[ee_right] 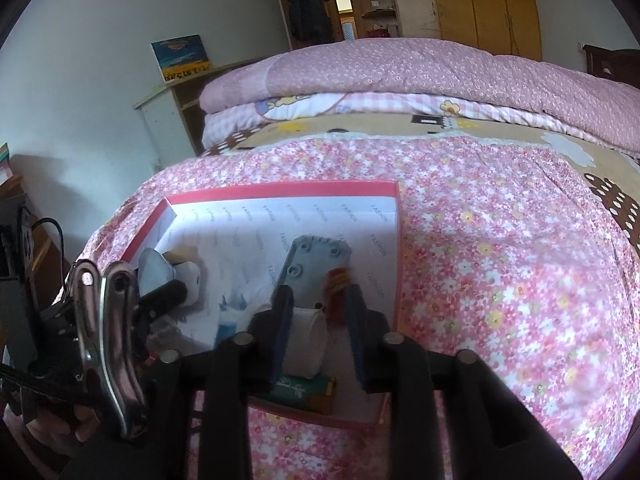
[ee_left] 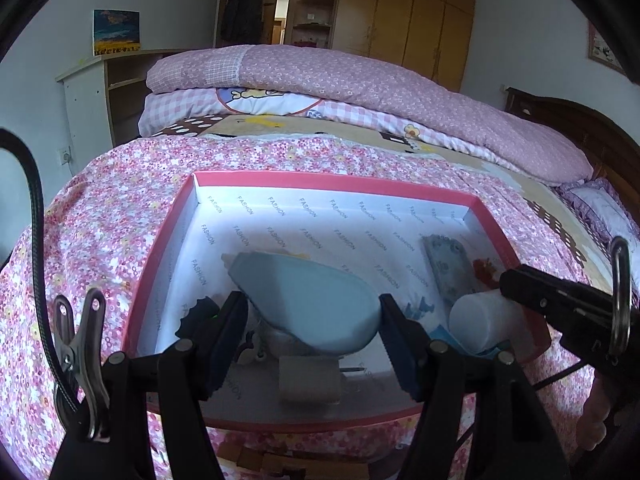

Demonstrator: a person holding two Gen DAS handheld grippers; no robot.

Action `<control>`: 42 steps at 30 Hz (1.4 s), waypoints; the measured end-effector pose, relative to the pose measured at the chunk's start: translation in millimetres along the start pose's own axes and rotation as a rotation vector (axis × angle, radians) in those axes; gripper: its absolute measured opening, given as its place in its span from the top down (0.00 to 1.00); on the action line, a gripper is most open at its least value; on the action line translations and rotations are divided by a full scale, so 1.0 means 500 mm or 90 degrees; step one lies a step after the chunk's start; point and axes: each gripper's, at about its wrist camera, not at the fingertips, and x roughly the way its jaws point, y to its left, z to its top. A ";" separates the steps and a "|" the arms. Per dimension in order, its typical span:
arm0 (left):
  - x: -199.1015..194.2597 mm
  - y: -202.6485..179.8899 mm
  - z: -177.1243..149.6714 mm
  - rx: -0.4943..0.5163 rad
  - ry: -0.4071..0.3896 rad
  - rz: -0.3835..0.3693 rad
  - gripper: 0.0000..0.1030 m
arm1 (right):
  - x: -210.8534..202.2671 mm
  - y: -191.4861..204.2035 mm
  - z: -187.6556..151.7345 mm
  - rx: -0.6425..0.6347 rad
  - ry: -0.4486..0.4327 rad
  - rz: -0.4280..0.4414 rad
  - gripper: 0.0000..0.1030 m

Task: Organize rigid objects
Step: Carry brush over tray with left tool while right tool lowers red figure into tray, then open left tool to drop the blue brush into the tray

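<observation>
Left wrist view, observer 1: is a state recorded for the left gripper (ee_left: 312, 300)?

Observer 2: Recorded as holding. A light blue case (ee_left: 304, 300) is clamped across a wide span, with a pad seen against each of its sides. It is carried tilted above the floor of the pink-rimmed box (ee_left: 320, 180), towards the box's near edge. The box is set on the floral bedspread (ee_left: 100, 220), close to the bed's near edge.

Observer 1: What is noted beneath the case?

Observer 2: A cardboard tube (ee_left: 310, 384) is seen lying by the near wall. A black toothed item (ee_left: 200, 312) is partly hidden behind the left finger and cannot be identified.

Observer 1: Right wrist view: is the right gripper (ee_right: 320, 292) logged as gripping?

Observer 2: No. Its jaws are parted narrowly. A white cylinder (ee_right: 306, 340) is seen between them, touching the left finger, while a clear gap is left at the other finger. The cylinder is resting in the box near its near right corner.

Observer 1: Other contents?

Observer 2: A grey plate with round holes (ee_right: 312, 264) is noted lying just beyond the cylinder, along the right wall. An orange item (ee_right: 336, 288) is seen beside it, blurred. A green packet (ee_right: 300, 390) is seen against the near wall, below the cylinder.
</observation>
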 end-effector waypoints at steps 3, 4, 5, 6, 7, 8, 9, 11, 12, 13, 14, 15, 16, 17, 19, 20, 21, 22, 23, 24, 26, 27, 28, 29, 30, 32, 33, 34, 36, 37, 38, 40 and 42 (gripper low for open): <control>-0.001 0.002 0.001 -0.009 0.001 -0.002 0.31 | -0.002 0.000 -0.001 0.002 0.000 0.001 0.68; -0.002 0.005 0.001 -0.016 0.003 -0.005 0.30 | -0.003 0.000 -0.001 0.003 0.000 0.001 0.67; -0.002 0.007 0.001 -0.021 0.004 -0.008 0.30 | -0.004 0.000 -0.002 0.004 0.000 0.001 0.67; -0.003 0.009 0.002 -0.027 0.005 -0.011 0.30 | -0.005 0.000 -0.003 0.005 -0.001 0.002 0.66; -0.004 0.009 0.002 -0.028 0.007 -0.012 0.30 | -0.006 0.001 -0.004 0.005 -0.001 0.004 0.66; -0.004 0.008 0.003 -0.028 0.009 -0.011 0.30 | -0.008 0.003 -0.004 0.004 -0.001 0.005 0.66; -0.005 0.007 0.002 -0.026 0.011 -0.010 0.30 | -0.010 0.005 -0.005 0.002 -0.001 0.006 0.66; -0.006 0.005 0.002 -0.022 0.010 -0.005 0.30 | -0.015 0.008 -0.006 0.001 -0.003 0.008 0.66; -0.008 0.004 0.001 -0.020 0.009 -0.004 0.29 | -0.018 0.009 -0.007 0.001 -0.005 0.009 0.66; -0.009 0.003 0.002 -0.019 0.007 -0.004 0.29 | -0.021 0.010 -0.007 0.001 -0.006 0.012 0.65; -0.011 0.002 0.002 -0.019 0.005 -0.005 0.29 | -0.025 0.011 -0.007 0.001 -0.008 0.014 0.65; -0.012 0.002 0.003 -0.019 0.004 -0.005 0.29 | -0.027 0.013 -0.007 0.001 -0.009 0.015 0.65; -0.014 0.001 0.004 -0.019 0.002 -0.004 0.29 | -0.031 0.014 -0.007 0.001 -0.010 0.016 0.64; -0.015 0.001 0.007 -0.020 0.001 -0.003 0.29 | -0.034 0.015 -0.007 0.001 -0.011 0.017 0.63; -0.021 0.002 0.010 -0.024 0.000 -0.006 0.29 | -0.041 0.016 -0.008 0.002 -0.014 0.020 0.62; -0.024 0.001 0.011 -0.024 -0.001 -0.010 0.29 | -0.046 0.017 -0.009 0.004 -0.017 0.022 0.62; -0.029 0.000 0.012 -0.023 -0.002 -0.016 0.29 | -0.049 0.017 -0.010 0.005 -0.018 0.024 0.61; -0.033 -0.002 0.014 -0.021 -0.003 -0.017 0.29 | -0.053 0.017 -0.012 0.007 -0.020 0.025 0.61; -0.037 -0.004 0.015 -0.016 -0.005 -0.017 0.29 | -0.056 0.019 -0.013 0.009 -0.022 0.028 0.61; -0.041 -0.007 0.016 -0.012 -0.008 -0.015 0.29 | -0.059 0.020 -0.014 0.009 -0.023 0.029 0.61; -0.049 -0.013 0.018 -0.001 -0.011 -0.010 0.29 | -0.066 0.025 -0.019 0.007 -0.023 0.034 0.61; -0.051 -0.015 0.019 0.003 -0.011 -0.008 0.29 | -0.069 0.028 -0.022 0.006 -0.023 0.036 0.61; -0.055 -0.017 0.018 0.006 -0.010 -0.005 0.29 | -0.073 0.030 -0.024 0.004 -0.023 0.038 0.61; -0.057 -0.019 0.017 0.008 -0.009 -0.002 0.29 | -0.077 0.033 -0.027 0.002 -0.023 0.040 0.61; -0.060 -0.020 0.016 0.009 -0.008 -0.002 0.29 | -0.080 0.036 -0.030 0.000 -0.024 0.041 0.61; -0.069 -0.020 0.013 0.012 -0.007 -0.001 0.29 | -0.087 0.040 -0.034 -0.003 -0.025 0.044 0.61; -0.073 -0.021 0.011 0.013 -0.005 0.001 0.29 | -0.090 0.041 -0.036 -0.003 -0.026 0.045 0.61; -0.077 -0.021 0.008 0.014 -0.004 0.002 0.29 | -0.094 0.042 -0.038 -0.002 -0.028 0.046 0.61; -0.085 -0.020 0.005 0.014 0.001 0.004 0.29 | -0.102 0.043 -0.042 0.001 -0.030 0.049 0.61; -0.091 -0.020 0.001 0.014 0.003 0.005 0.29 | -0.105 0.044 -0.043 0.004 -0.031 0.051 0.61; -0.094 -0.021 -0.002 0.015 0.005 0.006 0.29 | -0.108 0.045 -0.045 0.006 -0.032 0.053 0.61; -0.104 -0.021 -0.009 0.017 0.007 0.008 0.29 | -0.115 0.048 -0.050 0.007 -0.032 0.058 0.61; -0.115 -0.019 -0.016 0.017 0.008 0.007 0.29 | -0.119 0.051 -0.055 0.005 -0.032 0.061 0.61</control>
